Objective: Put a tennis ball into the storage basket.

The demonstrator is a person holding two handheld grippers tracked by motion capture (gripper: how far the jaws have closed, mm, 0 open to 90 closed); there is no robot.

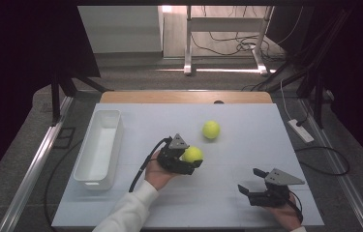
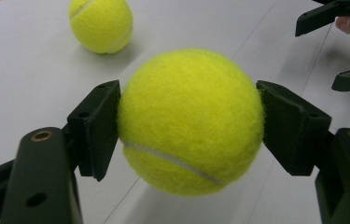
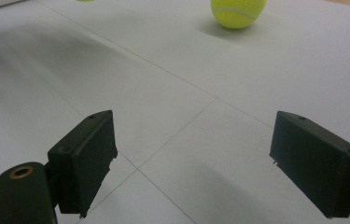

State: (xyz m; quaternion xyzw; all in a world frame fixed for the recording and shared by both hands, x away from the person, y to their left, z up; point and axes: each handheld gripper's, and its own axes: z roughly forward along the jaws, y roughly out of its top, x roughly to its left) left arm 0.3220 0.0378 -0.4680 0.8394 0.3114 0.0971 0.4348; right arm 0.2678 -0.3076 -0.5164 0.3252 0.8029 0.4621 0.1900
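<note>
Two yellow tennis balls are on the white mat point(image 1: 247, 145). My left gripper point(image 1: 191, 157) is shut on one ball point(image 1: 192, 152) near the mat's middle. In the left gripper view both pads point(image 2: 99, 126) press that ball's point(image 2: 191, 121) sides, and it sits low over the mat. The other ball point(image 1: 211, 129) lies loose a little farther back and to the right; it is also seen as the free ball point(image 2: 101, 23) and the far ball point(image 3: 238, 11). My right gripper point(image 1: 248, 179) stands open near the front right with nothing between its fingers point(image 3: 88, 154).
A long white bin point(image 1: 99, 147) stands along the mat's left side and looks empty. The table's wooden far edge point(image 1: 184, 96) shows behind the mat. The right gripper's jaw tips point(image 2: 336, 46) show at the top right of the left gripper view.
</note>
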